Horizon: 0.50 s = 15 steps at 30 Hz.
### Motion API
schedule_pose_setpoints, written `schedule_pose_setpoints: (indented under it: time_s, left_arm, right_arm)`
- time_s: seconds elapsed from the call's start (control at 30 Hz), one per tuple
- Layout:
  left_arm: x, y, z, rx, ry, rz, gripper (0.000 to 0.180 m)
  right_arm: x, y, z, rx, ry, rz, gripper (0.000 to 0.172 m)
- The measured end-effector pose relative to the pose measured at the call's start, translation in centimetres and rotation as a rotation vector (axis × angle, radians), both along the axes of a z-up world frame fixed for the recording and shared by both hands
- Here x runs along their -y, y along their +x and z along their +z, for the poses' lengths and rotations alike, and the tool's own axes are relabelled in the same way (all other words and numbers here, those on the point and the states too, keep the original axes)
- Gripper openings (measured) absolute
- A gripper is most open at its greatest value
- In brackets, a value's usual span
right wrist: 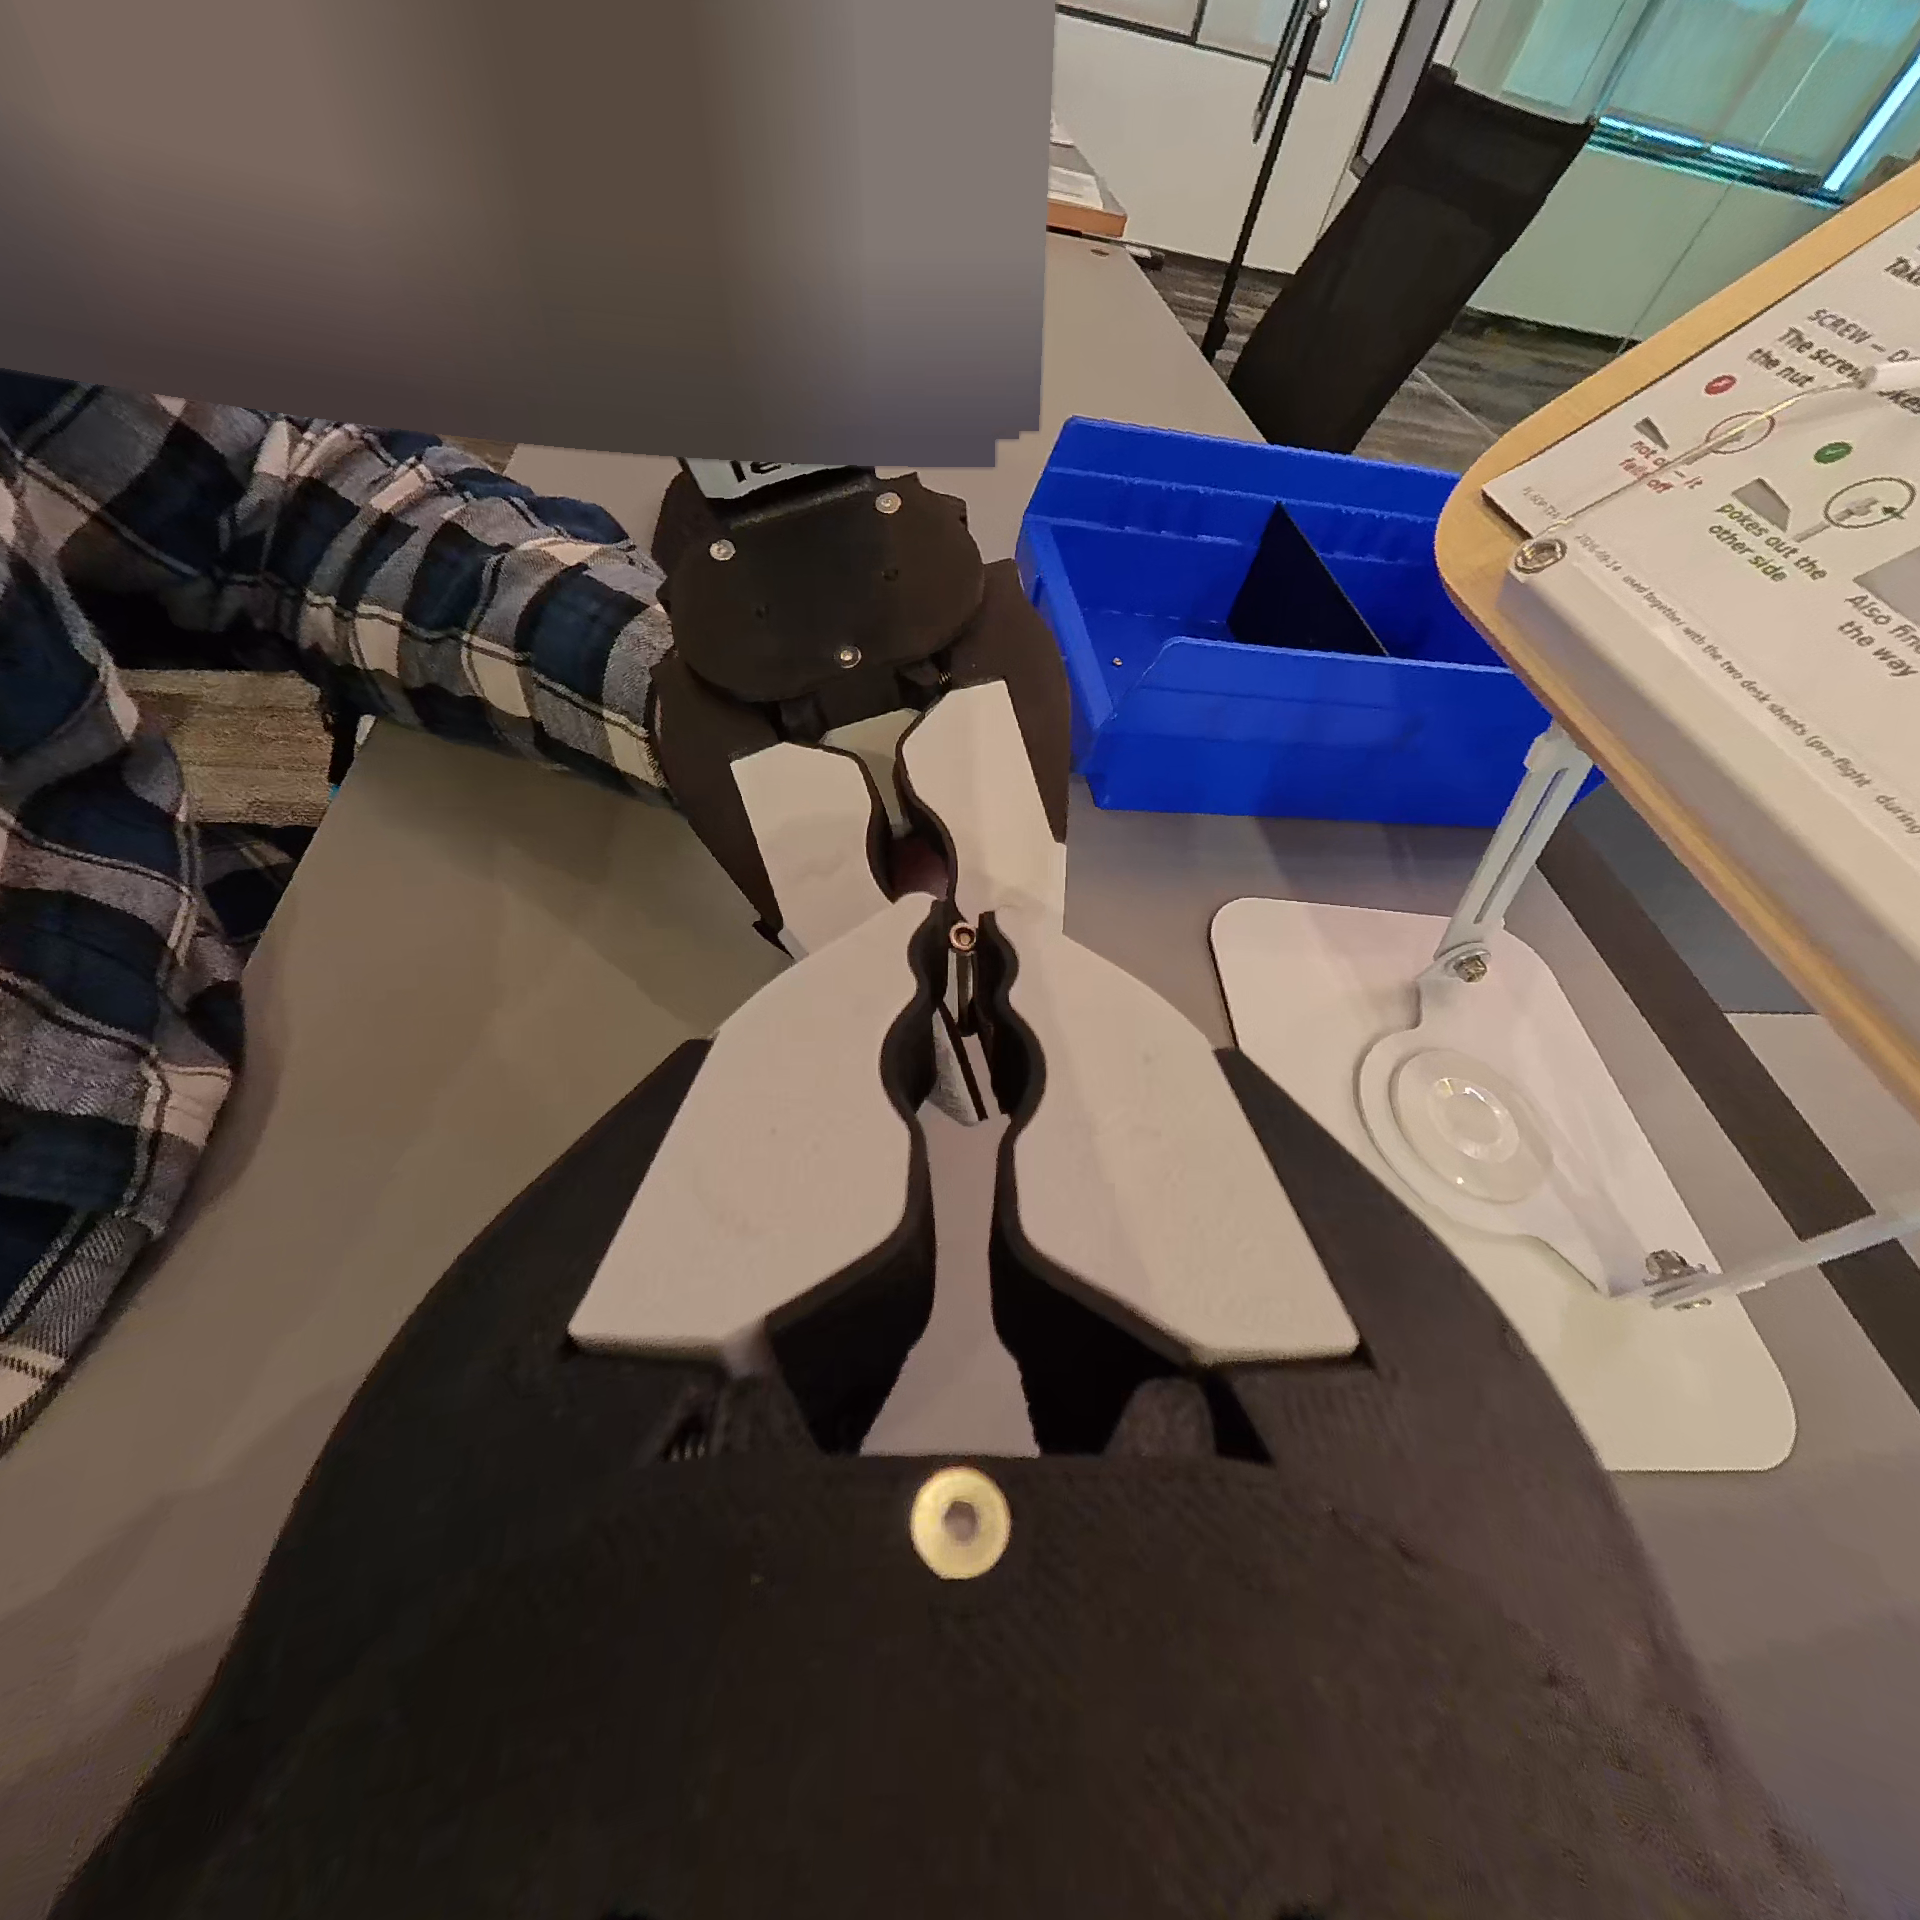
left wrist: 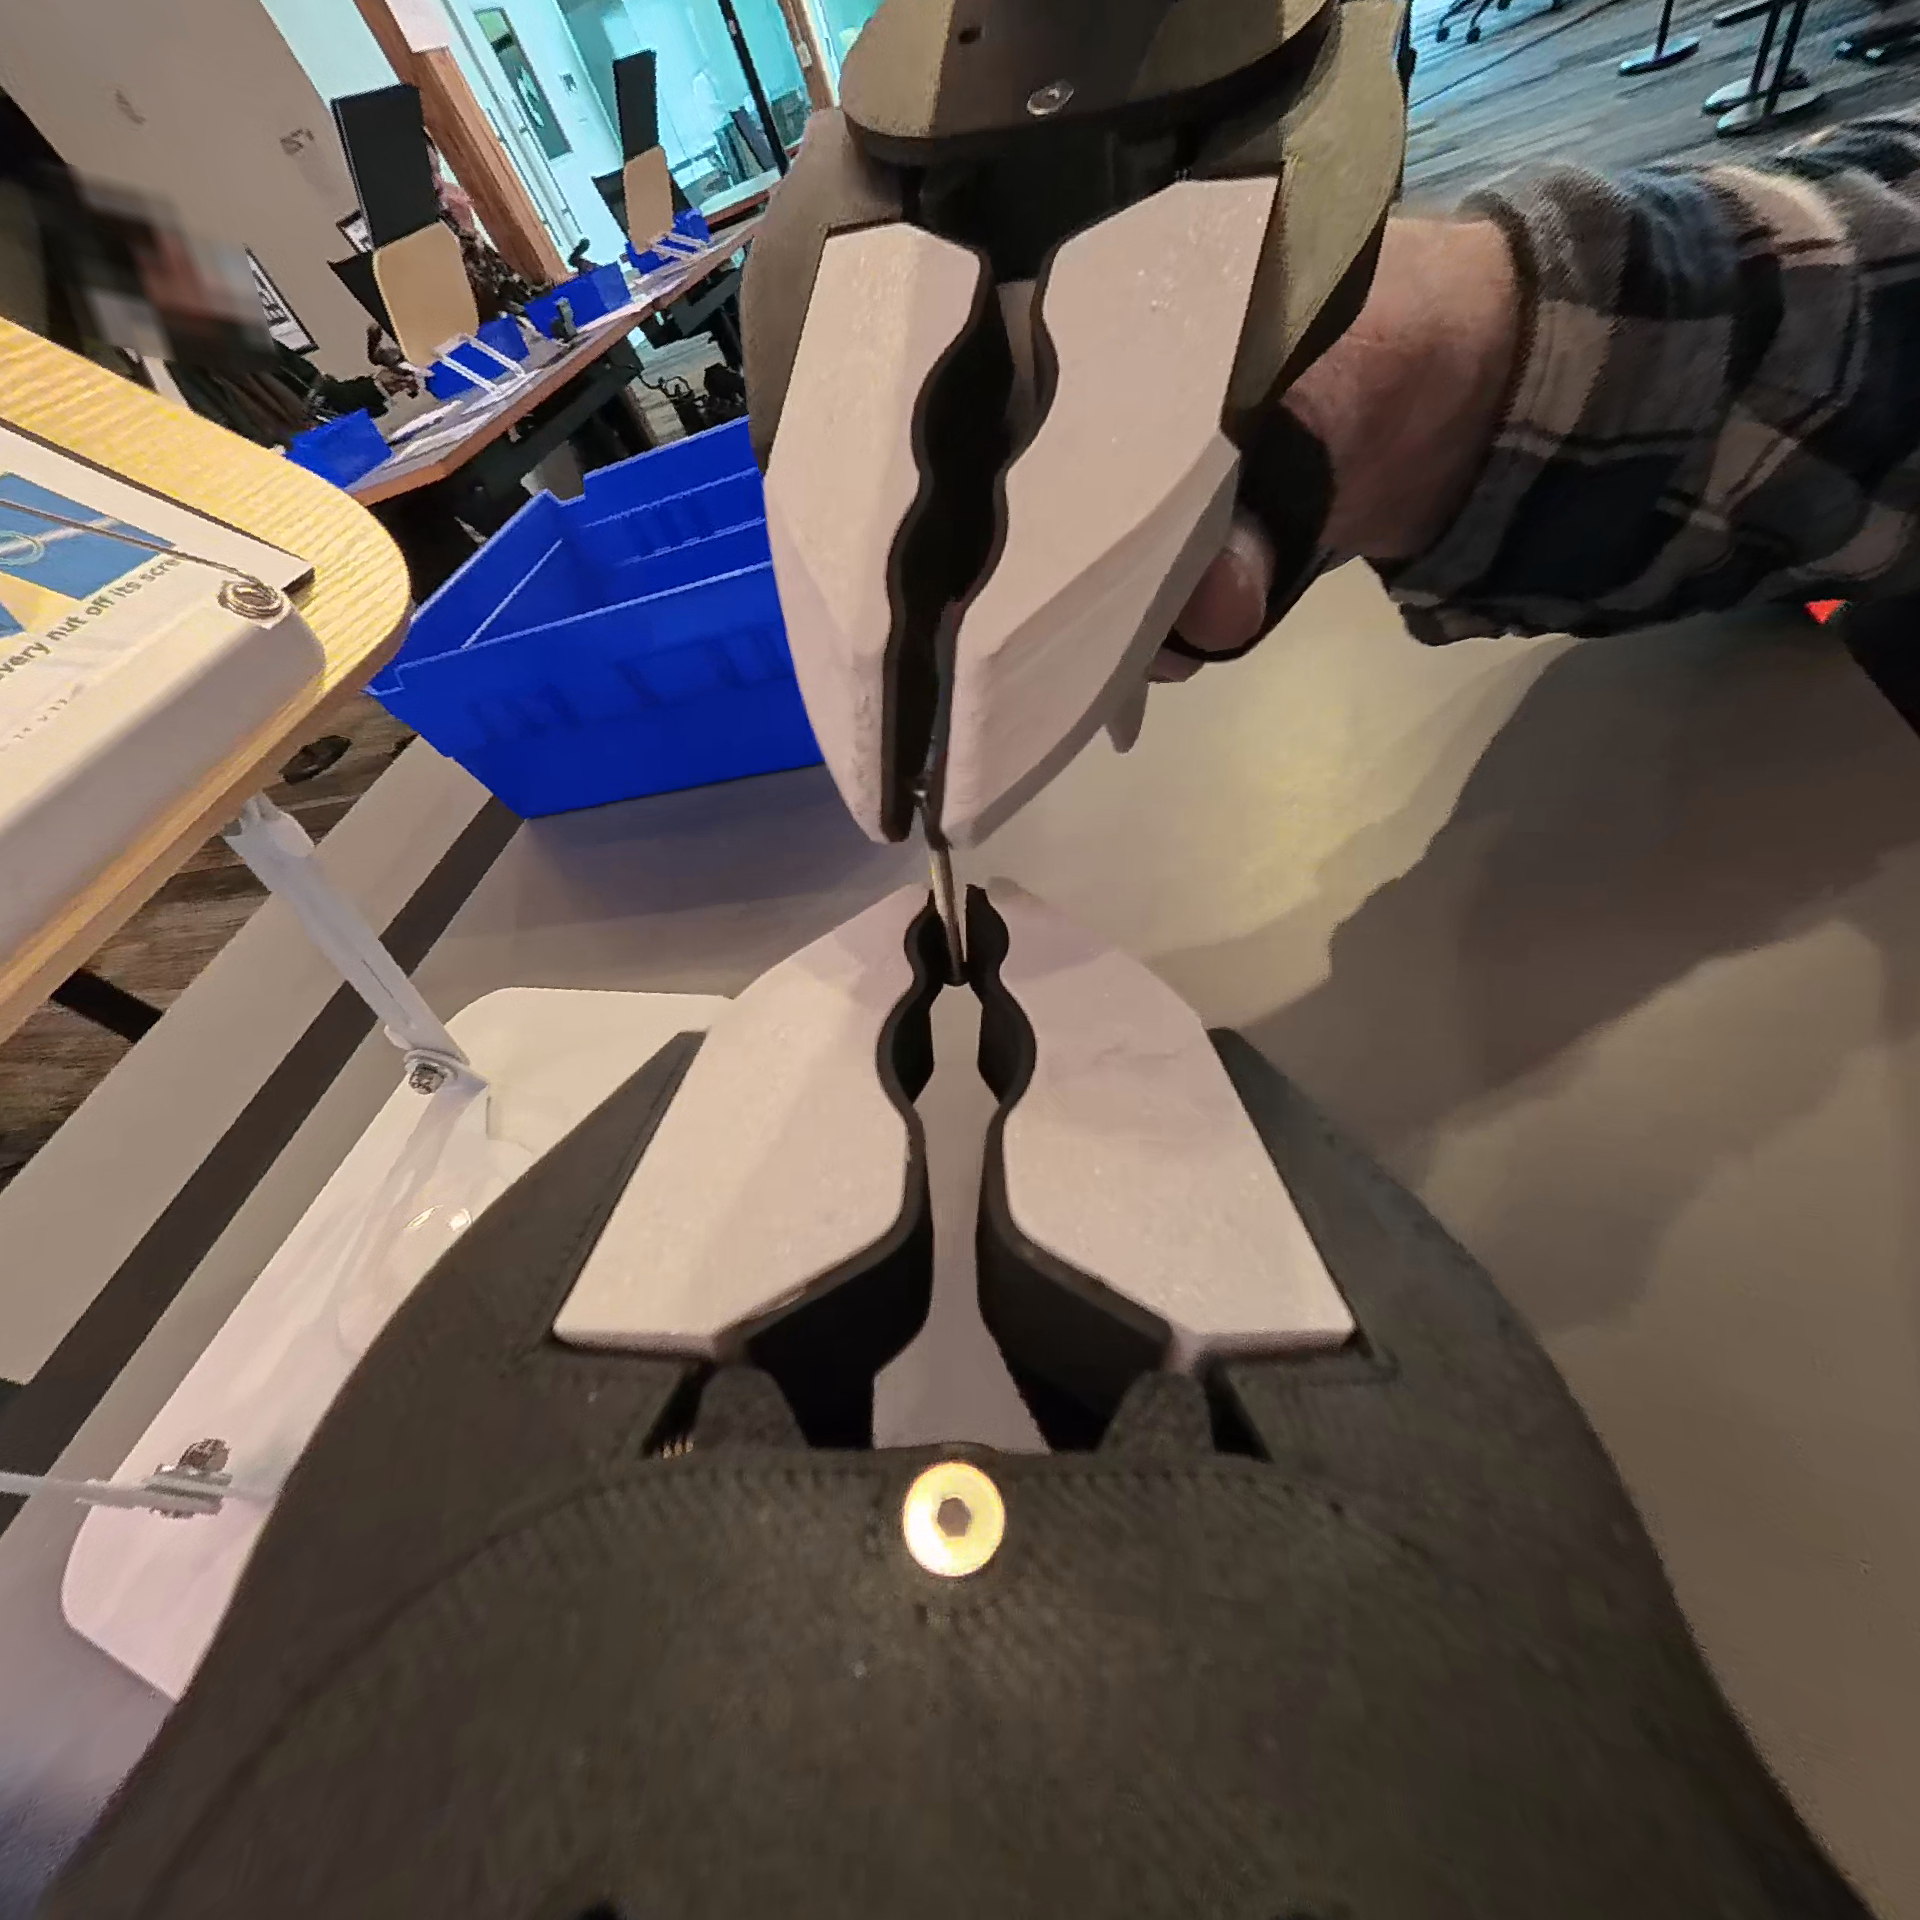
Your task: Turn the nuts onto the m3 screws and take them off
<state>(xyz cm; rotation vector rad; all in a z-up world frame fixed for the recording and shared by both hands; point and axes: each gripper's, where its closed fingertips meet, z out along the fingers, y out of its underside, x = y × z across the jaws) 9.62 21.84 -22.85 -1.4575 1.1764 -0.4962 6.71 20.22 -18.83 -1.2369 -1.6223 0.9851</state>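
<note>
A thin metal screw (left wrist: 943, 883) spans the short gap between my two grippers above the grey table (left wrist: 1507, 1091). My left gripper (left wrist: 951, 940) is shut on the lower end of its shank. My right gripper (left wrist: 920, 821) comes down from above, held by a hand in a plaid sleeve (left wrist: 1662, 395), and is shut on the other end. In the right wrist view my right gripper (right wrist: 961, 930) pinches the screw at its tips, where a round end with a hole (right wrist: 964, 937) faces the camera. The left gripper (right wrist: 940, 883) meets it tip to tip from beyond.
A blue bin (left wrist: 623, 665) with a dark divider (right wrist: 1299, 592) stands behind the grippers. A tilted wooden board with a printed sheet (right wrist: 1714, 540) stands on a white base plate (right wrist: 1340, 997) with thin metal struts. Further tables with bins lie behind. Across from one pair of fingers to the other is roughly 4 cm.
</note>
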Motion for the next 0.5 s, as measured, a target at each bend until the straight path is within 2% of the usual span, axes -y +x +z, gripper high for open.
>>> schedule_pose_setpoints:
  time_s: [0.5]
  left_arm:
    - [-0.47, -0.05, -0.26, 0.003, -0.020, 0.031, 0.003]
  right_arm:
    - [-0.55, -0.28, -0.35, -0.029, 0.012, -0.151, 0.006]
